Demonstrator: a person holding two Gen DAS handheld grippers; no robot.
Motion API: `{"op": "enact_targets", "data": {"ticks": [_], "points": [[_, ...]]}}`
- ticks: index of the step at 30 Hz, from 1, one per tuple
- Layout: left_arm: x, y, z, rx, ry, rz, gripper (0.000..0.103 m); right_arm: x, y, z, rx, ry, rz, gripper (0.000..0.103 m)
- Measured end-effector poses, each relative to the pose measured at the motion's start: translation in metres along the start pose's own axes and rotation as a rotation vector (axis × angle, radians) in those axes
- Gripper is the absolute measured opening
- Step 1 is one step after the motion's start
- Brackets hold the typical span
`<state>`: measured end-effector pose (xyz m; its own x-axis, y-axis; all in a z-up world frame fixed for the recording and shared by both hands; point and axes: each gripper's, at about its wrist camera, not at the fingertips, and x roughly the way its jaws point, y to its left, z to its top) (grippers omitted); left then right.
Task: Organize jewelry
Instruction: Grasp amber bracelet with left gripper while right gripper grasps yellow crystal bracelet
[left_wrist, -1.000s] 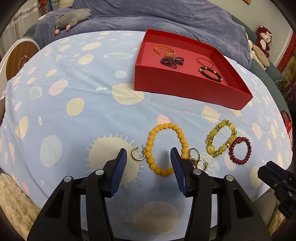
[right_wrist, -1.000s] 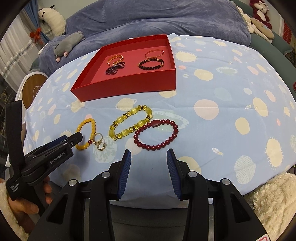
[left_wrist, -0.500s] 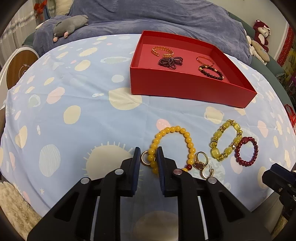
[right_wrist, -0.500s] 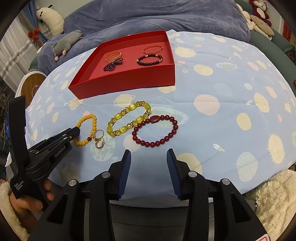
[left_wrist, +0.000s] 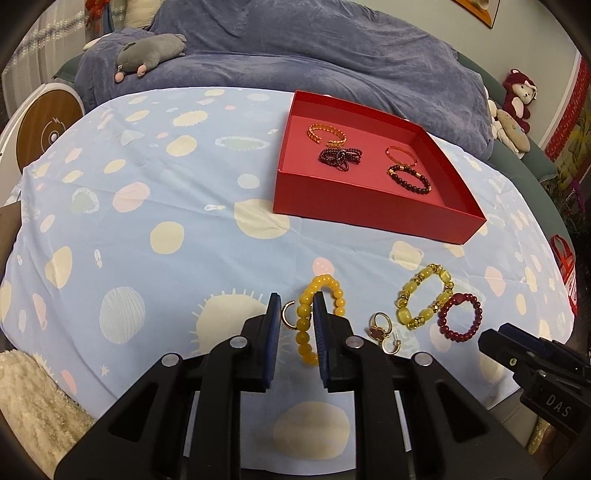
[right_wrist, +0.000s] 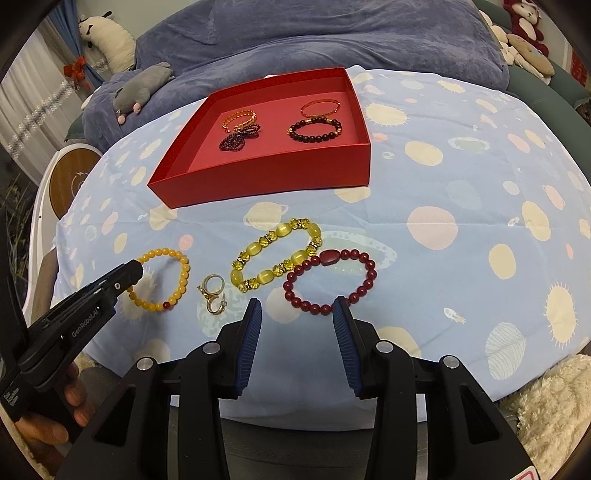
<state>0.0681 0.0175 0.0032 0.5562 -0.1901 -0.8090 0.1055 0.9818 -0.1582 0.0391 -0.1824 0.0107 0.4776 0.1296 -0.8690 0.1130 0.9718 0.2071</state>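
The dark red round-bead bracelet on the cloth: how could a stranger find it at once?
Start at the red open box on the spotted blue cloth. Nearer the camera lie loose pieces; the dark red round-bead bracelet is the rightmost, touching the pale yellow oval-bead bracelet. One larger oblong red bead marks it.

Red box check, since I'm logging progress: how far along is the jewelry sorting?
Roughly halfway. Done: four bracelets lie inside the red box. In hand: the left tool has just closed on the orange bead bracelet, which hangs between its pads. Left on the cloth: the yellow stone bracelet, the dark red bracelet and small gold rings. The right tool is open and holds nothing.
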Motion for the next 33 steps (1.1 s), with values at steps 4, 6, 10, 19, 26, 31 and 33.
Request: {"op": "enact_targets", "data": {"ticks": [4,6,10,19,26,31,33], "points": [[0.001,0.003,-0.003,-0.006,0.008,0.007,0.017,0.009,0.010,0.006,-0.012,0.005,0.018,0.039],[0.002,0.005,-0.003,-0.010,0.012,0.008,0.017,0.013,0.016,0.009,-0.023,0.005,0.025,0.039],[0.004,0.007,-0.005,-0.015,0.022,0.011,0.017,0.021,0.028,0.015,-0.054,0.007,0.042,0.040],[0.011,0.004,-0.008,0.000,0.040,0.014,0.017,0.042,0.041,0.024,-0.081,0.033,0.045,0.038],[0.017,0.005,-0.009,-0.008,0.052,0.010,0.017,0.059,0.046,0.026,-0.105,0.060,0.037,0.035],[0.020,0.006,-0.010,-0.013,0.063,0.007,0.017,0.068,0.048,0.023,-0.118,0.072,0.027,0.027],[0.020,0.006,-0.011,-0.014,0.066,0.008,0.018,0.069,0.050,0.023,-0.132,0.065,0.018,0.027]]}}
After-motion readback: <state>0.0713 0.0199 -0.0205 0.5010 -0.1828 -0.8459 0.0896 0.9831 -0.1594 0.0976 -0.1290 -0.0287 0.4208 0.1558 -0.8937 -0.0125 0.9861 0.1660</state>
